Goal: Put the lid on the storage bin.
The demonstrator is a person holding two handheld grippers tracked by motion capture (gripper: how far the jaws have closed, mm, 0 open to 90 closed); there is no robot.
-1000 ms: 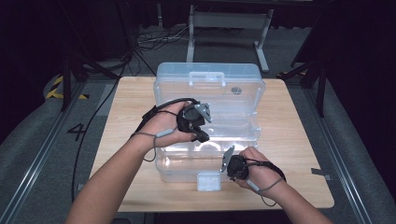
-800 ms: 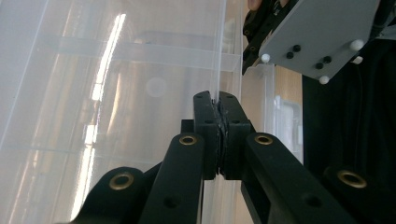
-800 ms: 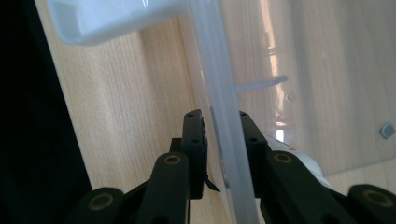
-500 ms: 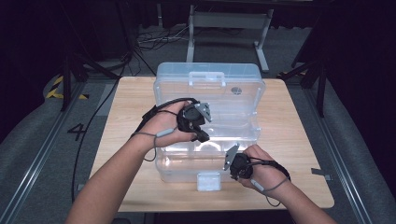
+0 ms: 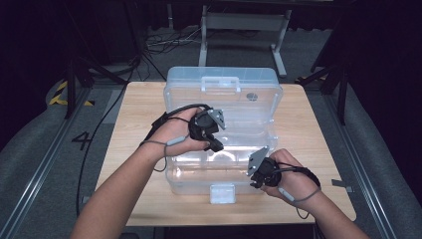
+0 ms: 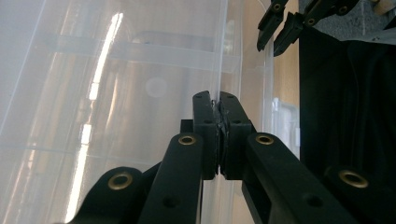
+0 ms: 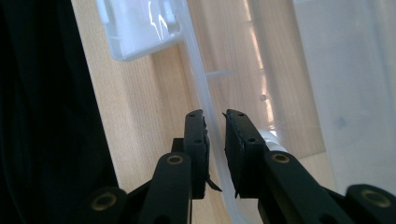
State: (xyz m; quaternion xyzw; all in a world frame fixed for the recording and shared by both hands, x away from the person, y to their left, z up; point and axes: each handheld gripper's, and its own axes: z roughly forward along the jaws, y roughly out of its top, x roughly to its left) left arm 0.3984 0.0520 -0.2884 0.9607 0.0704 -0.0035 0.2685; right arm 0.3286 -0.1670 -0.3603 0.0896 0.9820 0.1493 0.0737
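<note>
A clear plastic storage box (image 5: 189, 179) stands open on the wooden table (image 5: 134, 114), its lid (image 5: 259, 107) with a moulded handle (image 5: 220, 82) leaning back. My left gripper (image 5: 218, 145) reaches over the box's middle and is shut on a thin clear wall edge (image 6: 219, 56); which part of the box that edge belongs to I cannot tell. My right gripper (image 5: 255, 183) is at the front right of the box. Its jaws straddle the front rim (image 7: 201, 88) and have just been closing, with a thin gap left beside one pad (image 7: 236, 149).
A white latch (image 5: 222, 193) hangs at the middle of the box's front wall, close to the table's near edge. Bare wood lies left and right of the box. Dark floor, cables and a metal stand (image 5: 244, 22) surround the table.
My right gripper has shifted a little to the right along the box's front and risen slightly. The left gripper and the box have stayed put.
</note>
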